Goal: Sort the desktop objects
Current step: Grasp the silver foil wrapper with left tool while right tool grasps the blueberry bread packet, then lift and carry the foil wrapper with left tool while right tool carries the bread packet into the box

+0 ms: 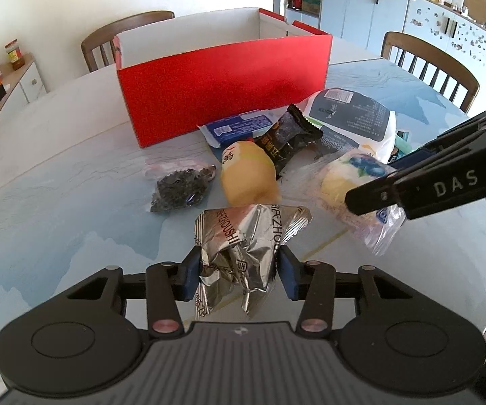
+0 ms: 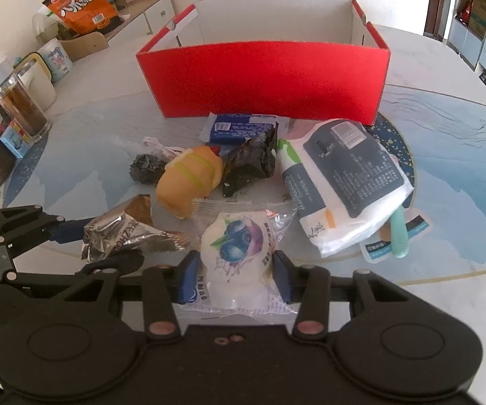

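My left gripper (image 1: 237, 270) is shut on a crumpled silver foil snack packet (image 1: 243, 236), held just above the table; the packet also shows in the right wrist view (image 2: 124, 233). My right gripper (image 2: 234, 275) is shut on a clear-wrapped blueberry bun (image 2: 234, 253), which also shows in the left wrist view (image 1: 350, 182). An open red box (image 1: 222, 84) with a white inside stands behind the pile (image 2: 266, 81). In front of it lie a yellow bun (image 2: 189, 179), a black snack pack (image 2: 249, 162), a blue packet (image 2: 239, 128), a bag of dark seeds (image 2: 145, 167) and a white tissue pack (image 2: 340, 179).
A teal-handled item (image 2: 399, 236) lies under the tissue pack. Jars and boxes (image 2: 17, 114) stand at the table's left edge. Wooden chairs (image 1: 428, 64) ring the round table (image 1: 57, 168). An orange bag (image 2: 81, 3) sits on a side cabinet.
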`<state>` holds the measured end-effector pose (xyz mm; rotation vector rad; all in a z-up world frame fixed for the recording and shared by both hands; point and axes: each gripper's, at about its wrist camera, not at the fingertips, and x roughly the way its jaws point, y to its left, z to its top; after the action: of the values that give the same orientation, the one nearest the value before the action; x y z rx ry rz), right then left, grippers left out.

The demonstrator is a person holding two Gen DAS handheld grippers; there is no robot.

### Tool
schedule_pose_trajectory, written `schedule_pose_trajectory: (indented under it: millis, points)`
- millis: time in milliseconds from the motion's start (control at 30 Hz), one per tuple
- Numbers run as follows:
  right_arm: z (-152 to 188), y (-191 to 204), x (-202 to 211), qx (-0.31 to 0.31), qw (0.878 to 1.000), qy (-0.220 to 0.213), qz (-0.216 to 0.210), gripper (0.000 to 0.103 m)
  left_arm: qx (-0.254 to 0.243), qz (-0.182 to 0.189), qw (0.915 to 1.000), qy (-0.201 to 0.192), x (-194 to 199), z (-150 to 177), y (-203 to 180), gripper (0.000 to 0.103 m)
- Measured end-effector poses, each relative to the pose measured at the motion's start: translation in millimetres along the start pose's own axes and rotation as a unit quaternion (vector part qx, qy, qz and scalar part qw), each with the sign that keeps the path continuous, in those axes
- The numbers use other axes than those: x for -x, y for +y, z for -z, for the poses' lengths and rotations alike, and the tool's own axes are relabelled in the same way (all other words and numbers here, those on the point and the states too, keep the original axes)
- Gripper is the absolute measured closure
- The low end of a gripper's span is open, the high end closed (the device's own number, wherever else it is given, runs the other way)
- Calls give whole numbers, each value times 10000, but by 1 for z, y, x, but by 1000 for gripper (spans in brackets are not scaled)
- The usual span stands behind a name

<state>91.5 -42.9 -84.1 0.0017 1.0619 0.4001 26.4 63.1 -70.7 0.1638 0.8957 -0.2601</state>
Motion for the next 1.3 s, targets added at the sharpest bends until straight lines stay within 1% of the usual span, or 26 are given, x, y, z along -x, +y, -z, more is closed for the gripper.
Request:
schedule_pose_trajectory:
  millis: [133, 367, 500, 667, 867, 1067, 1167, 1300]
  points:
    - [1, -1, 8, -42, 10000, -70, -8, 57, 109, 26, 9999, -59, 11, -1, 4, 58]
    - [-3, -1, 23, -98, 9996, -270, 30, 57, 243, -44, 9995, -213, 22, -12, 9, 58]
    - [-6, -3, 27, -127, 9992, -342, 176, 57, 268, -64, 9991, -328, 27, -20, 9, 58]
    - [-15, -8, 36, -91, 9985, -503, 214, 57, 226, -76, 9985, -498, 32, -35, 7, 58]
    - [-34, -15, 46, 7, 9966, -773, 284, 57, 215, -140, 9970, -732, 38, -59, 7, 58]
    - [-57, -20, 55, 152, 9942, -1015, 332, 57, 125, -293, 9947, -978, 41, -83, 7, 57]
    - [-69, -23, 59, 207, 9928, -1137, 319, 57, 143, -329, 9941, -1024, 40, -95, 8, 57]
    - [-87, -29, 63, 329, 9901, -1291, 438, 57, 207, -369, 9935, -1056, 38, -109, 14, 57]
